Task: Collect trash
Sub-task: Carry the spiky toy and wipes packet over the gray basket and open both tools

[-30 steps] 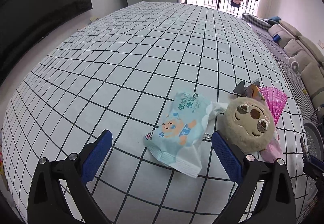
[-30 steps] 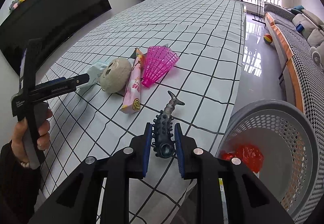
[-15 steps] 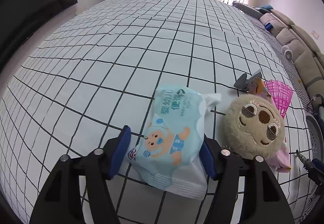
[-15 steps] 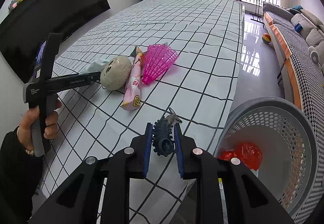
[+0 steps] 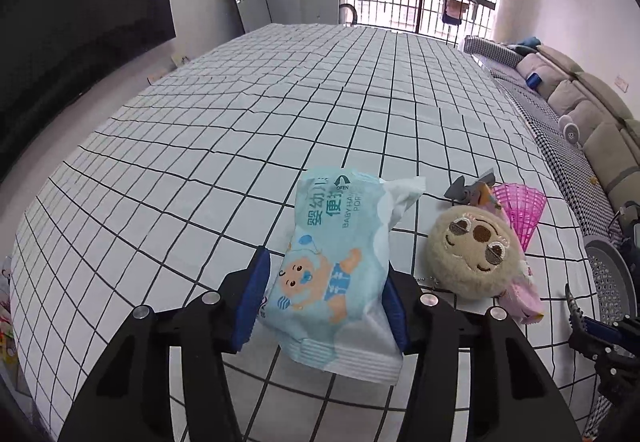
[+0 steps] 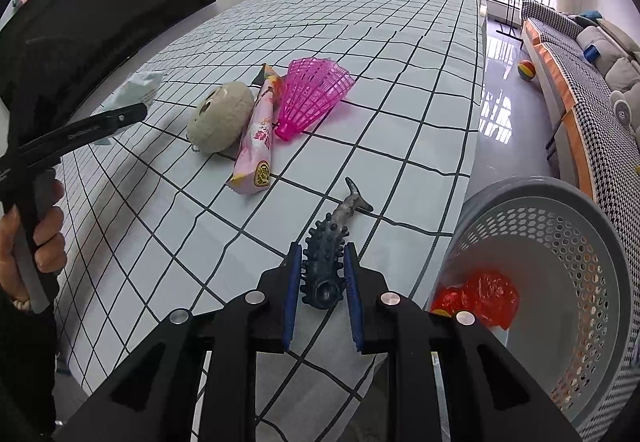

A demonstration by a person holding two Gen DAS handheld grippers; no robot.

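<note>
Checked cloth covers the long table [image 5: 280,114], with a dark screen to one side and a barred window beyond. From the left wrist, the left gripper [image 5: 326,296] has just been closing and now clasps the pale blue wipes packet [image 5: 336,274], which seems lifted a little off the cloth; a round plush face [image 5: 474,254] and a pink mesh cone [image 5: 520,210] lie just beside it. From the right wrist, the right gripper [image 6: 322,280] is clenched on a dark spiky fish toy [image 6: 328,258] near the table edge. The grey perforated basket [image 6: 592,242] stands beside that edge and holds crumpled red plastic [image 6: 480,296]. Both pickups look made; next, I judge, each load must be carried over the basket rim and let go.
</note>
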